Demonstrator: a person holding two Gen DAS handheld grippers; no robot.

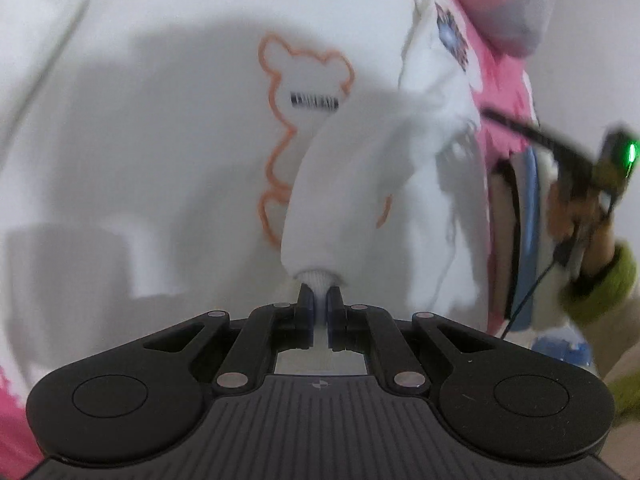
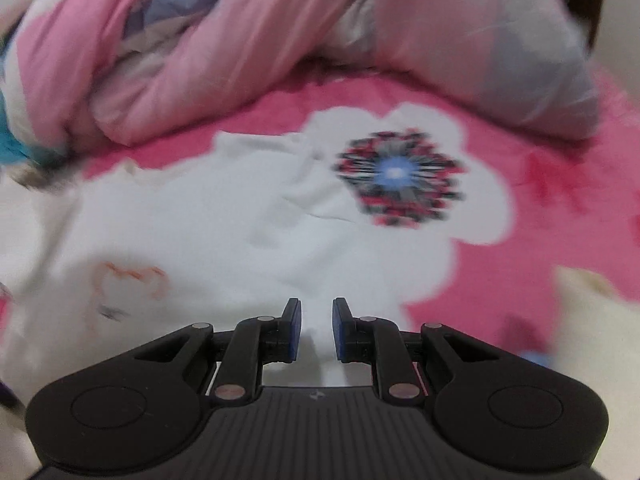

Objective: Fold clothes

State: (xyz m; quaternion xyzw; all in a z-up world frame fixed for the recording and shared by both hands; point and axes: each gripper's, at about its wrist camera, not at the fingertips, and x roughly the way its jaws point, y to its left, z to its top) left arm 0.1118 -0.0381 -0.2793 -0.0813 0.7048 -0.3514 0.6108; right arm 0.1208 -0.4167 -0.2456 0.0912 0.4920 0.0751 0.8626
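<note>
Left gripper (image 1: 319, 294): its two fingers are pressed together on the ribbed cuff (image 1: 316, 278) of a white sleeve (image 1: 352, 184); the cuff sticks out just in front of the fingertips.

White sweatshirt (image 1: 168, 128): it lies spread on the bed and fills most of the left wrist view. The held sleeve rises from the cuff and lies across the body of the garment.

Bear outline (image 1: 306, 68): an orange line drawing on the sweatshirt front, with a small dark line of text inside it; the sleeve covers part of it.

Right gripper (image 2: 316, 312): the fingers stand apart with nothing between them. It hangs just above the white fabric (image 2: 224, 216); I cannot tell if it touches.

Bed cover (image 2: 500, 280): bright pink, with a big white flower and a dark round centre (image 2: 400, 178). The sweatshirt edge lies over part of the flower.

Quilt (image 2: 168, 52): pale pink with grey patches, piled at the far side of the bed, beside a pillow (image 2: 500, 52).

Person: in the left wrist view a hand (image 1: 576, 216) with a green cuff (image 1: 604, 280) is at the right edge, blurred.

Containers: no one is visible in either view.
</note>
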